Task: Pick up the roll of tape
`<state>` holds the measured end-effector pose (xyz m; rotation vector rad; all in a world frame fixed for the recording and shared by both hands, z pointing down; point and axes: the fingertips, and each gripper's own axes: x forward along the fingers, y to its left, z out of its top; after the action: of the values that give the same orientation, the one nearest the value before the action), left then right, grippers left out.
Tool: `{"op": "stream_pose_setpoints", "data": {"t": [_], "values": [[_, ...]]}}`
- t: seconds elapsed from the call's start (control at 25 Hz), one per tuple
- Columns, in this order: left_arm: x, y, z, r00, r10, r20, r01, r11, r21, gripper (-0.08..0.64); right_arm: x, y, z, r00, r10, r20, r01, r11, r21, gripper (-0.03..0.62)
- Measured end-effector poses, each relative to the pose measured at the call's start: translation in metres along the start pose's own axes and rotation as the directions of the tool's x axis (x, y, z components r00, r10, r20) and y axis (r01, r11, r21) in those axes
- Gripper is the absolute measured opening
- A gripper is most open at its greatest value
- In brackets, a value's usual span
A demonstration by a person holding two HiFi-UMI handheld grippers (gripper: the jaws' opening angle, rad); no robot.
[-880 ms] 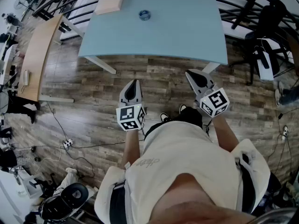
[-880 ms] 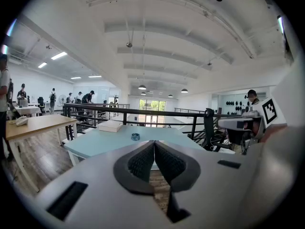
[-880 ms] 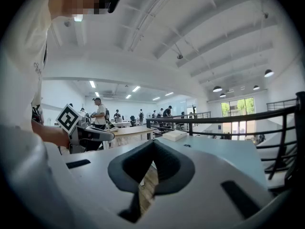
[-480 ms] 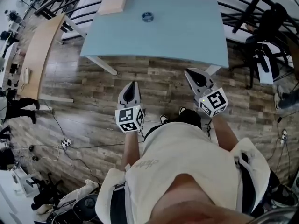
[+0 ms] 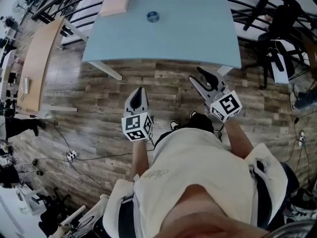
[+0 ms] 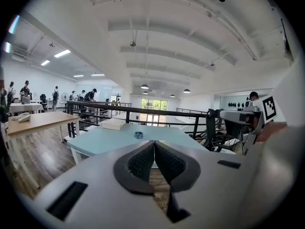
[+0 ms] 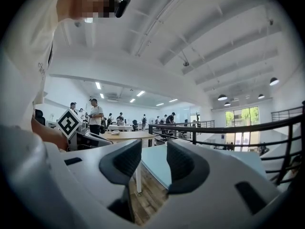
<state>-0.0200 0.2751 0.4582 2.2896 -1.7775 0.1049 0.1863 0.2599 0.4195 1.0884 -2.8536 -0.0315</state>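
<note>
Step in hand, as judged: approach. Small blue ring-shaped roll of tape (image 5: pixel 153 16) is seen at upper centre of head view, on pale blue rectangular table top (image 5: pixel 198 38), well apart from both grippers.
Advised: gap to be closed first, then open jaws to be set astride ring wall before closing.
Jaws of right grey two-jaw gripper (image 5: pixel 204 78) are spread wide; nothing held or touched.
Jaws of left grey two-jaw gripper (image 5: pixel 140 90) are closed together; nothing between them.

Open-plan office or lab mezzanine, wood-plank floor (image 5: pixel 99 98), pale blue table (image 5: pixel 188 33), black railing (image 6: pixel 143 110), wooden desks (image 5: pixel 42 58), people (image 7: pixel 95 114) at workstations
</note>
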Motion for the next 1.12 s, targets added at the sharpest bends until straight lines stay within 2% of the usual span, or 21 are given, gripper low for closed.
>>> {"op": "stream_pose_setpoints", "data": {"t": [0.56,0.8,0.96,1.12], "values": [[0.005,0.001,-0.017,0.998,-0.05,-0.027,0.049,0.998,-0.027,0.02,-0.005,0.002,-0.012,0.998,-0.039,-0.053,0.041,0.999,0.024,0.166],[0.02,0.009,-0.032,0.998,-0.027,-0.063,0.023,0.998,-0.062,0.02,0.013,-0.012,-0.026,0.996,-0.011,-0.089,0.015,0.999,0.048,0.167],[0.032,0.019,-0.02,0.998,-0.009,-0.068,0.006,0.999,-0.054,0.02,0.039,-0.028,-0.032,0.996,0.011,-0.092,-0.004,0.997,0.079,0.167],[0.051,0.048,0.0,0.998,0.014,-0.064,-0.015,1.0,-0.019,0.02,0.08,-0.044,-0.024,0.998,0.012,-0.063,-0.008,0.998,0.07,0.17]]}}
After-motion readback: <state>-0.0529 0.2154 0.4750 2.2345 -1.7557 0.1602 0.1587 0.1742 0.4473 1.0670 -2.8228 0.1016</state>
